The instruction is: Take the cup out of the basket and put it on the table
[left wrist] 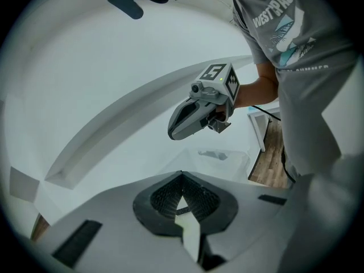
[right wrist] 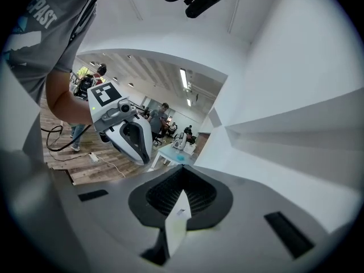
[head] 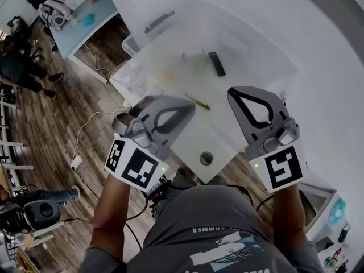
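Observation:
I cannot make out a cup in any view. A translucent bin sits on the white table; in the left gripper view it shows faintly as a translucent bin below. Both grippers are held up in the air above the table's near edge, empty. In the head view my left gripper and my right gripper have their jaws closed together. Each one's own view shows the same: left gripper, right gripper. Each camera also sees the other gripper hanging opposite.
A black remote and a thin yellow-green stick lie on the table. A small dark round thing sits near its front edge. Cables run over the wood floor. A second desk and people stand at far left.

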### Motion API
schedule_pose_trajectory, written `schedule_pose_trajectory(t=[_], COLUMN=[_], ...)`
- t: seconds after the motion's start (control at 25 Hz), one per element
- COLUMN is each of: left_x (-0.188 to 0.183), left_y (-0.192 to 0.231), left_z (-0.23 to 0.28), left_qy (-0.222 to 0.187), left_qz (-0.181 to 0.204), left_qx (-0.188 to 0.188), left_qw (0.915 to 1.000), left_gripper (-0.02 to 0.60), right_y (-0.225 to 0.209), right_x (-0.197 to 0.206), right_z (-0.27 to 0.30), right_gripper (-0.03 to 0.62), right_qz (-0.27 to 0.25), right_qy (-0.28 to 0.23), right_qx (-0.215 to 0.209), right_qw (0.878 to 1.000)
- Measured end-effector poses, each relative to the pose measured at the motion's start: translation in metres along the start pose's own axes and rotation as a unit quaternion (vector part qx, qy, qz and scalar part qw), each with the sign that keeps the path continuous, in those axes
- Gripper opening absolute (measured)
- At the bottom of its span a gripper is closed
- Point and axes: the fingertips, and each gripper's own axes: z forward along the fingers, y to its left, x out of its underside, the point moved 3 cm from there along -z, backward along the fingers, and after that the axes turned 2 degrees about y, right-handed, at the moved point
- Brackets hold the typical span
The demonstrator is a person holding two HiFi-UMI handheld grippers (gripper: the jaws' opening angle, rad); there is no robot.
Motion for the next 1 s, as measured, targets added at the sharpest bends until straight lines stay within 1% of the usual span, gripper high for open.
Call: schedule_pose_trajectory(t=[0.16,0.36,0.52,0.76,1.0], left_x=[0.000,0.008,0.019,0.046,0.070], left_y=[-0.001,-0.001,0.008,0.027,0.043], left_z=[0.007,0.011,0.014,0.025,0.033], left_qy=[0.014,0.024,0.023,0.019,0.017], left_qz=[-0.005,-0.014,-0.024,-0.041,-0.057], left_qx=[-0.009,-0.010,-0.009,-0.004,-0.002], left_qw=[0.9998,0.9996,0.9994,0.9990,0.9982], left_gripper=[0.009,0.009,0.009,0.009,0.009], right_y=[-0.007,-0.012,-0.017,-0.028,-0.037], right_x=[0.010,0.022,0.031,0.046,0.071], right_z=[0.005,0.018,0.035,0.073,0.119], right_gripper=[0.012,0.012,0.012,0.012,0.012], right_qz=[0.002,0.010,0.012,0.025,0.046], right_qy=[-0.010,-0.012,-0.002,0.014,0.042], right_qx=[-0.014,-0.024,-0.029,-0.034,-0.044], right_qw=[1.000,1.000,1.000,0.999,0.997])
